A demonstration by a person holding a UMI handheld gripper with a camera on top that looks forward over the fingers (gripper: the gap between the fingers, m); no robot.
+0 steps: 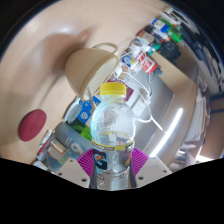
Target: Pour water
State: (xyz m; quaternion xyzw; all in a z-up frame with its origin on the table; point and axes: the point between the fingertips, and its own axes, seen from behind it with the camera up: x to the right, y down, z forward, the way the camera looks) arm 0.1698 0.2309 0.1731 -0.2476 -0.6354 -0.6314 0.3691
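Two purple pads press in from either side on a clear water bottle, so the gripper is pinching the bottle by its lower body. It stands upright along the fingers, with a yellow cap on top and a pale label band low down between the pads. The whole scene behind is tilted. Just beyond the cap sits a large white round-bodied vessel on a beige table. Off to the left of the fingers, well apart from the bottle, a dark red round object lies on the same surface. Behind the bottle, a row of small colourful boxes and packets runs away along the table, too small to tell apart
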